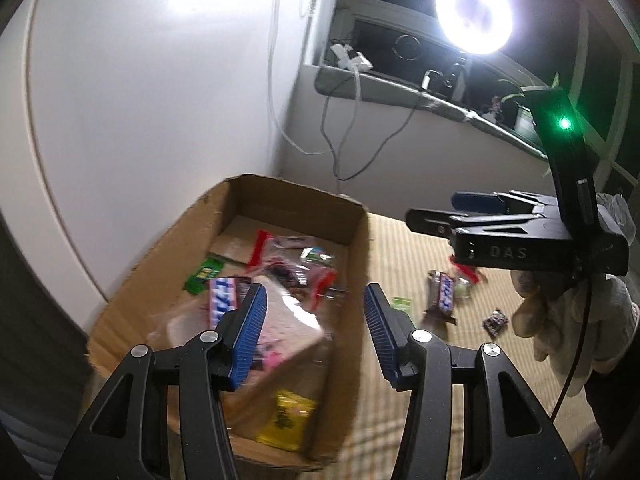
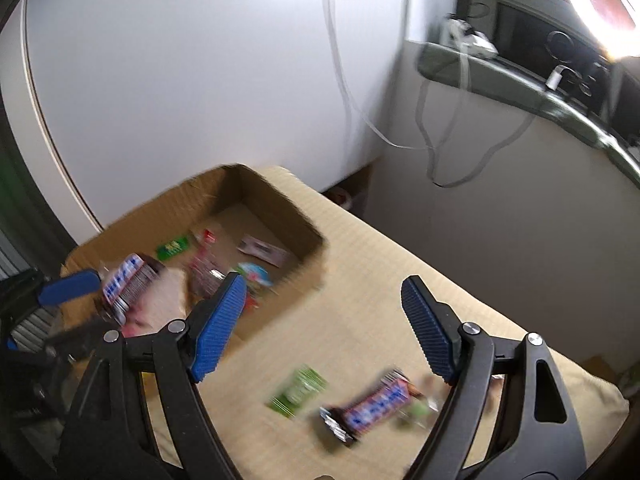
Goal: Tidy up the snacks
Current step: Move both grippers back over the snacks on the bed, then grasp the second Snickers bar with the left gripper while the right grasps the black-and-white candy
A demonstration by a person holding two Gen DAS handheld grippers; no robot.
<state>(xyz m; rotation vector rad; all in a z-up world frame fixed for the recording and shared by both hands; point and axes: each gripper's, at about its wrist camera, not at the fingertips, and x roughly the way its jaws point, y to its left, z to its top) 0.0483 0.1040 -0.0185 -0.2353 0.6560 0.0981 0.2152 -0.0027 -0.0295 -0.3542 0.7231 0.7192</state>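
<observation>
The right gripper (image 2: 320, 326) hangs with jaws apart and empty above a beige cloth (image 2: 400, 280). A snack bar (image 2: 370, 408) and green packet (image 2: 298, 394) lie below; the cardboard box (image 2: 276, 200) holds more snacks.

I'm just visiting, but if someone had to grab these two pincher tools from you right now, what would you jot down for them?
Left gripper: open, empty, over the cardboard box.
Right gripper: open, empty, over the mat.
Done: several snacks already lie in the box.
Left: on the mat beside it, a chocolate bar, a green packet and a small dark wrapper.
</observation>
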